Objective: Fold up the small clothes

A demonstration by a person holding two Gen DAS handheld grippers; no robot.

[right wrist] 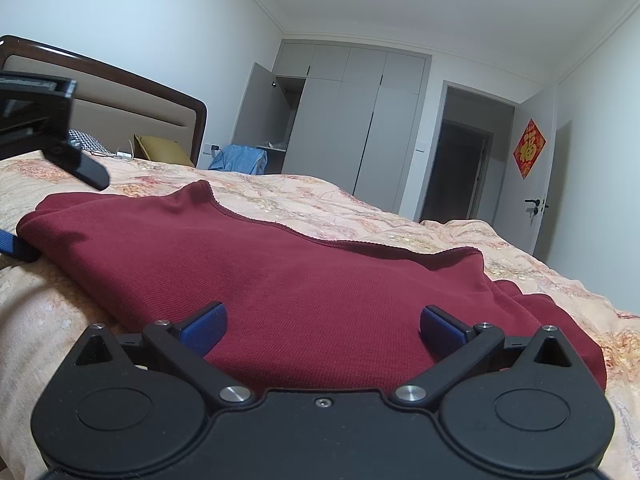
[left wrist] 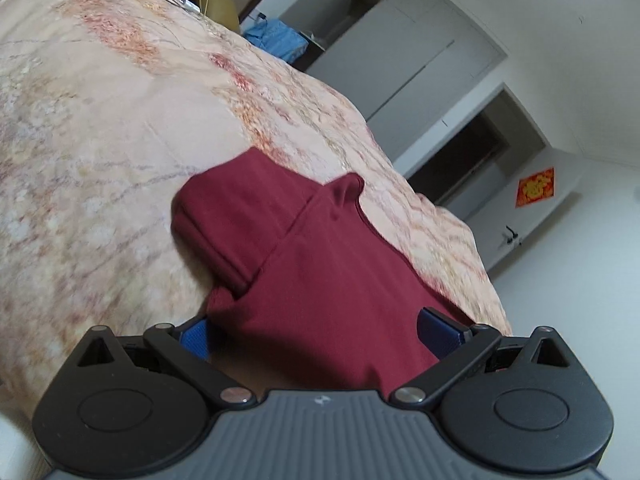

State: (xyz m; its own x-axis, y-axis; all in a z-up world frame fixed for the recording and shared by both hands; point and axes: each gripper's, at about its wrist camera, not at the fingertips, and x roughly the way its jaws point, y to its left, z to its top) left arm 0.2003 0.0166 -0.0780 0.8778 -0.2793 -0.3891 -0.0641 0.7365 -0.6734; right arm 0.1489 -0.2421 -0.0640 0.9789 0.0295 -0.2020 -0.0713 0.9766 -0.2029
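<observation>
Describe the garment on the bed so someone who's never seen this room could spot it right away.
Start at the big bed with the pale floral bedspread. The dark red garment lies flat near its close edge, between both hand-held grippers. It is the only solid-coloured cloth on the bedspread; the blue clothing sits farther back, beyond the bed.

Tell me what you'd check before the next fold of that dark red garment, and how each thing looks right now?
1. Red garment lies on the bedspread: ok.
2. Left gripper open, fingers either side of the cloth: ok.
3. Right gripper open, over the near edge: ok.
4. Cloth actually pinched by either gripper: not ok, neither has closed.
5. Sleeve already folded onto the body: ok, in the left wrist view.
6. Far hem flat: not ok; it waves, and one corner stands up.
</observation>
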